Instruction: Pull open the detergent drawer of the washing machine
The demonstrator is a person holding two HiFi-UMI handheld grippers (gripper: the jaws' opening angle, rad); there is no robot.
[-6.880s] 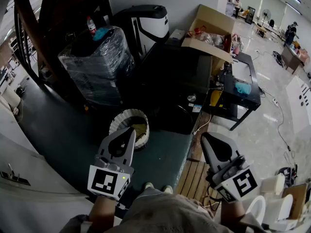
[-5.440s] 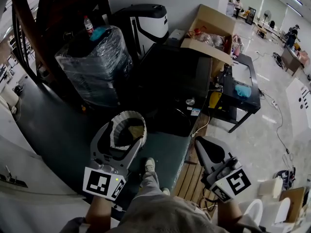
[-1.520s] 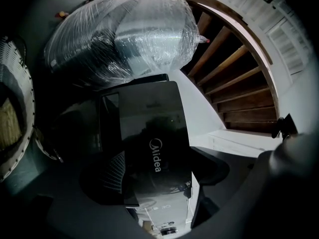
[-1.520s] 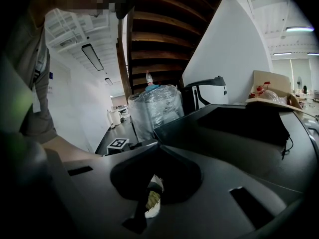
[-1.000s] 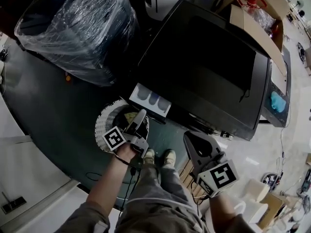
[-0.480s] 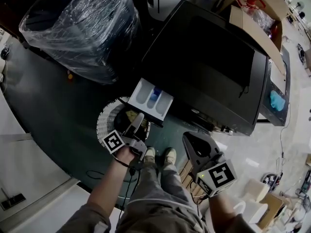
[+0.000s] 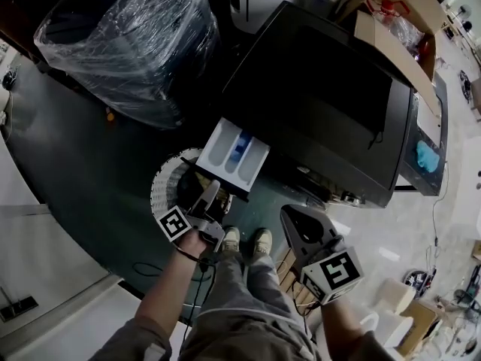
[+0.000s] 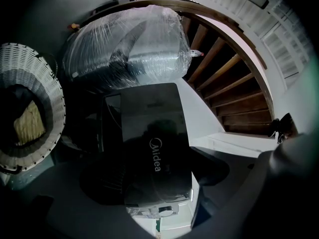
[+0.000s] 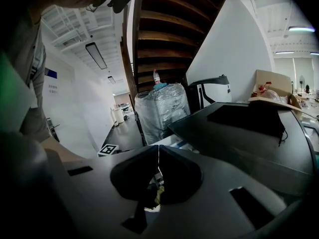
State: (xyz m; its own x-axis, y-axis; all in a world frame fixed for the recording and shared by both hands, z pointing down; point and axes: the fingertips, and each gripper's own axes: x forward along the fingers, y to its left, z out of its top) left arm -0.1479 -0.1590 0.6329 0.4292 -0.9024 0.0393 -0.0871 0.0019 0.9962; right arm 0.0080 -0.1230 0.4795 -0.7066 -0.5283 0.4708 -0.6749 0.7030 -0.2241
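Note:
The black washing machine (image 7: 323, 104) fills the middle of the head view. Its white detergent drawer (image 7: 234, 155) sticks well out of the front, with blue showing in one compartment. My left gripper (image 7: 210, 190) is at the drawer's outer end, shut on its black front panel. In the left gripper view that glossy panel (image 8: 149, 148) lies between the dark jaws, with the white drawer body (image 8: 164, 223) below it. My right gripper (image 7: 299, 218) hangs apart from the machine, lower right. Its jaws meet in a thin line (image 9: 158, 153) with nothing held.
A white woven laundry basket (image 7: 167, 190) stands on the floor directly under my left gripper. A plastic-wrapped bulky object (image 7: 128, 43) sits left of the machine. A cardboard box (image 7: 391, 13) is behind it. The person's feet (image 7: 244, 241) stand beside a wooden pallet (image 7: 289, 265).
Over the last second the drawer slid further out of the machine, with my left gripper moving back toward the person. The right gripper barely moved.

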